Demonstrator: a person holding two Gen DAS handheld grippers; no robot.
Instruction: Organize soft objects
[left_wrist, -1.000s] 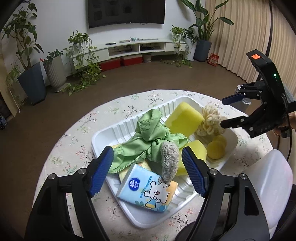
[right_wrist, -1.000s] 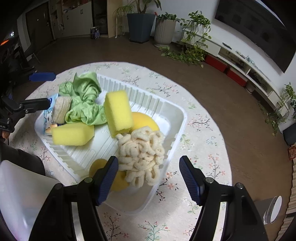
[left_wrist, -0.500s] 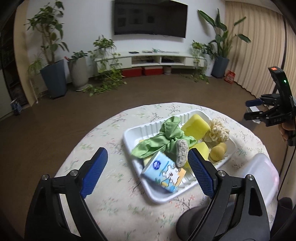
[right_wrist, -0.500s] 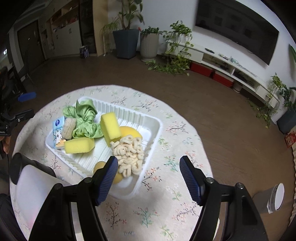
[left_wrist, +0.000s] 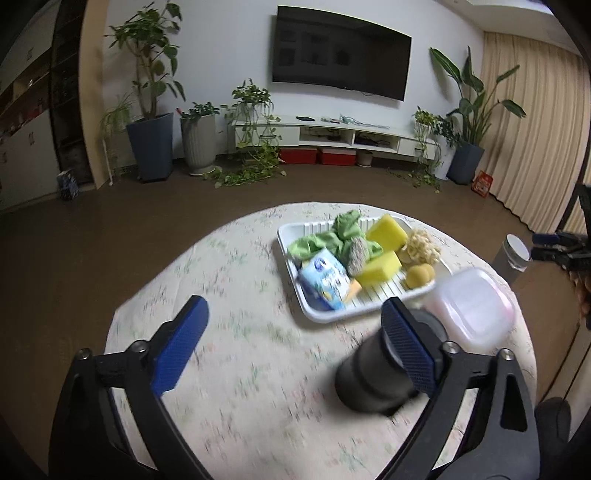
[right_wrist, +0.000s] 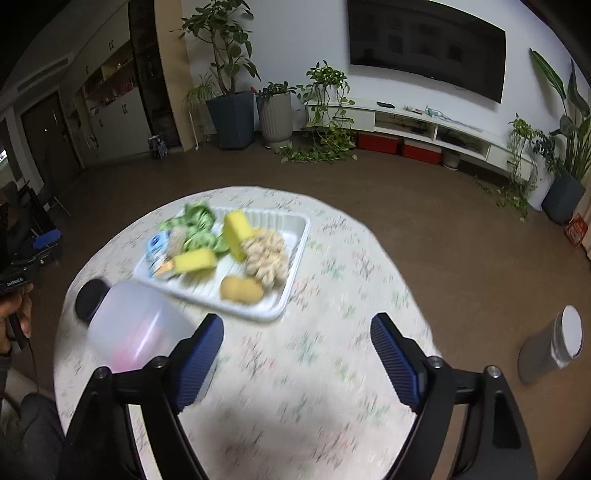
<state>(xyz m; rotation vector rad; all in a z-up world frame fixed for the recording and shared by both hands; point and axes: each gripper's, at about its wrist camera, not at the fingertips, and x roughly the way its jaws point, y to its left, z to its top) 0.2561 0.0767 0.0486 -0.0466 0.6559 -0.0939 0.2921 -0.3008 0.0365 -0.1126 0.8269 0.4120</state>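
Observation:
A white ribbed tray (left_wrist: 291, 236) (right_wrist: 295, 273) sits on the round floral table. It holds a green cloth (left_wrist: 343, 230), two yellow sponges (left_wrist: 386, 230) (right_wrist: 195, 260), a grey scrubber (left_wrist: 357, 255), a blue tissue pack (left_wrist: 325, 282), a cream knotted scrubber (right_wrist: 266, 253) and a yellow-brown round sponge (right_wrist: 242, 288). My left gripper (left_wrist: 295, 347) is open and empty, well back from the tray. My right gripper (right_wrist: 297, 363) is open and empty, also back over the tablecloth.
A translucent plastic box (left_wrist: 471, 308) (right_wrist: 135, 325) and a dark cylinder (left_wrist: 380, 376) stand on the table near the tray. A grey canister (right_wrist: 552, 347) stands on the floor to the right. Plants and a TV unit line the far wall.
Both grippers have pulled back and up from the tray, which now looks smaller and farther. Both stay open and empty. The objects in the tray have not moved.

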